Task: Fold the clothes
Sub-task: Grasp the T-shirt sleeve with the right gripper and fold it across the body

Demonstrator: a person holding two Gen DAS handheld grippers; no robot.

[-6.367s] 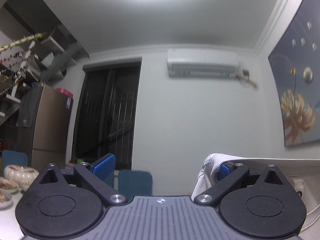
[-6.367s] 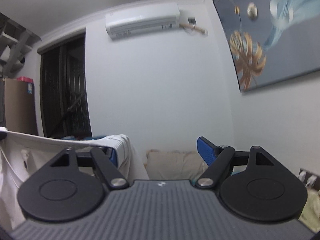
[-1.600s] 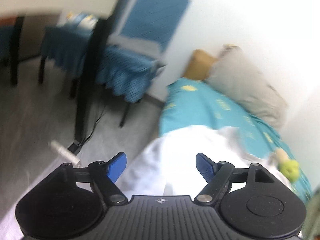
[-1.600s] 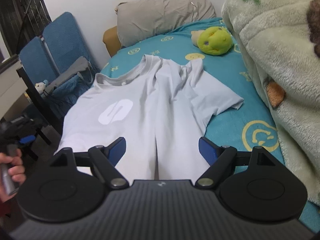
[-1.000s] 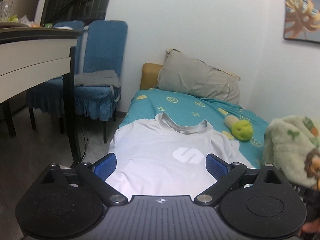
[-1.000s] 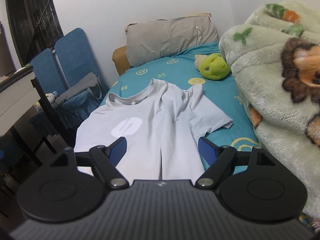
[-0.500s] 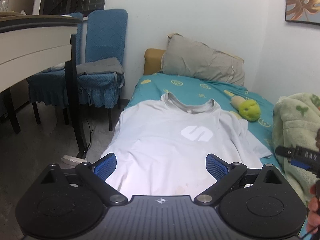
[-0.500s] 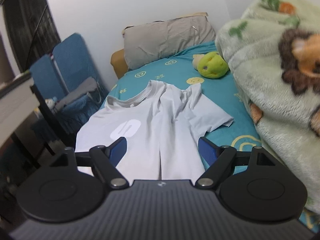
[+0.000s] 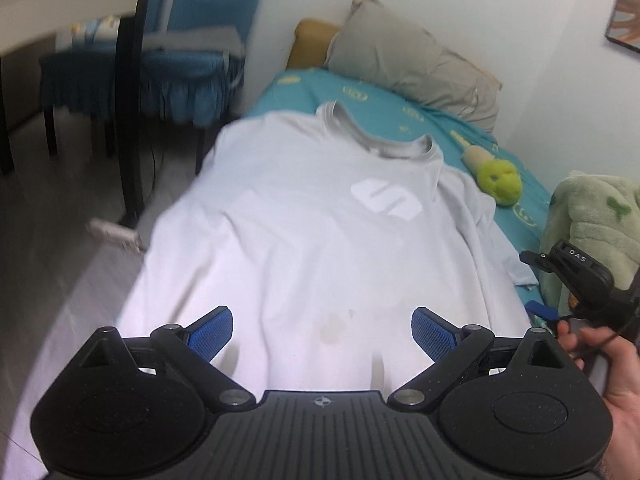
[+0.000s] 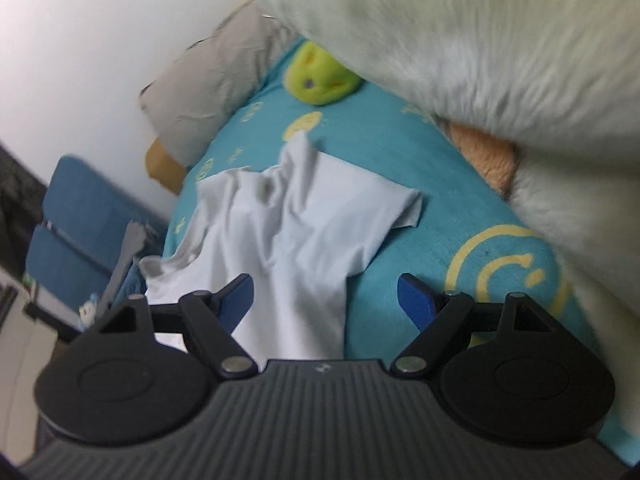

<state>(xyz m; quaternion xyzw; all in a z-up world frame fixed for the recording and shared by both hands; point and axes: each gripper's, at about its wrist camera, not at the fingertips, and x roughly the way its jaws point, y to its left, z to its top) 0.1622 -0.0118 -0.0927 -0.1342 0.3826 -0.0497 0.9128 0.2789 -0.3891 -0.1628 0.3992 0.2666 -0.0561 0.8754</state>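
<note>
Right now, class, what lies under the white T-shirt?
The white T-shirt lies on the teal smiley-print bedsheet, visible beside it. What lies beneath its middle is covered.

wall (image 9: 500, 12): white | floor (image 9: 52, 208): grey | bed (image 9: 384, 100): teal sheet, grey pillow (image 9: 416, 64) | chair (image 9: 188, 56): blue, beside bed

The right gripper (image 10: 326, 296) hovers with its jaws spread wide over the crumpled white T-shirt (image 10: 288, 216) lying on the teal bed sheet (image 10: 436, 208). A fluffy pale blanket (image 10: 500, 52) looms at the right above a yellow-green plush toy (image 10: 320, 76), with a grey pillow (image 10: 208, 84) beyond.
</note>
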